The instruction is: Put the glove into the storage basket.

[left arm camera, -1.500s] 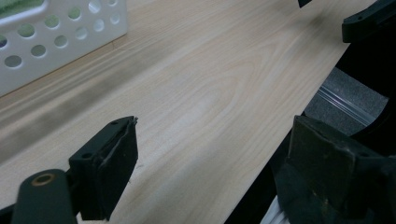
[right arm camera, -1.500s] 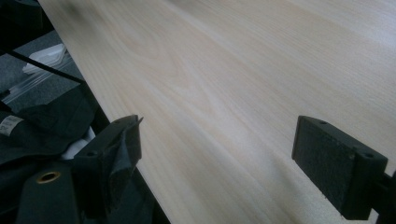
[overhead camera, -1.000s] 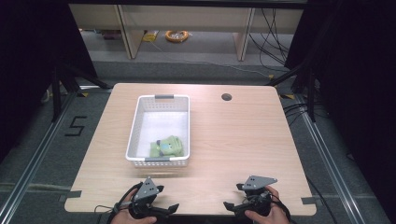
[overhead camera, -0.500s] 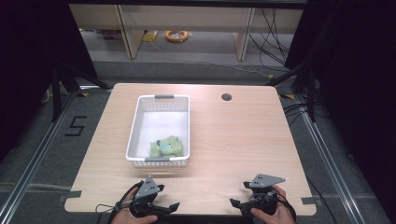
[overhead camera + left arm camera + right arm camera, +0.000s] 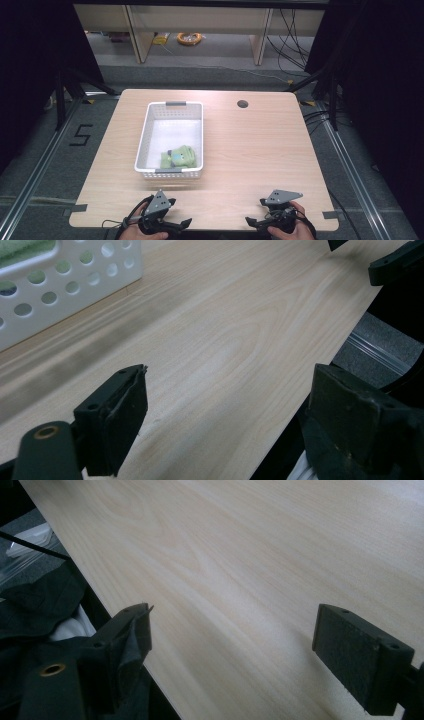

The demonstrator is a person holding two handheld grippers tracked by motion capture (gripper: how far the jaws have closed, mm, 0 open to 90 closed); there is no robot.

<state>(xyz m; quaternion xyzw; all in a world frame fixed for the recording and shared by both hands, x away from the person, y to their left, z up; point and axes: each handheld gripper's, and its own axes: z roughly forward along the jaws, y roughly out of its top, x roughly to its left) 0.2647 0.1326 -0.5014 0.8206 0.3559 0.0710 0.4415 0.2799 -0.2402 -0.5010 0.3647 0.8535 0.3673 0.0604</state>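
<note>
The green cloth (image 5: 179, 158) lies folded in the near end of the white basket (image 5: 145, 134), well apart from our left gripper (image 5: 175, 225) and right gripper (image 5: 257, 220), both released at the table (image 5: 260, 150) edge; reaching carelessly, we could snag the basket wall and shove it

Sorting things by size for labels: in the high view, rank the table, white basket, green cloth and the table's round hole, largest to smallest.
1. Table
2. White basket
3. Green cloth
4. Round hole
</note>
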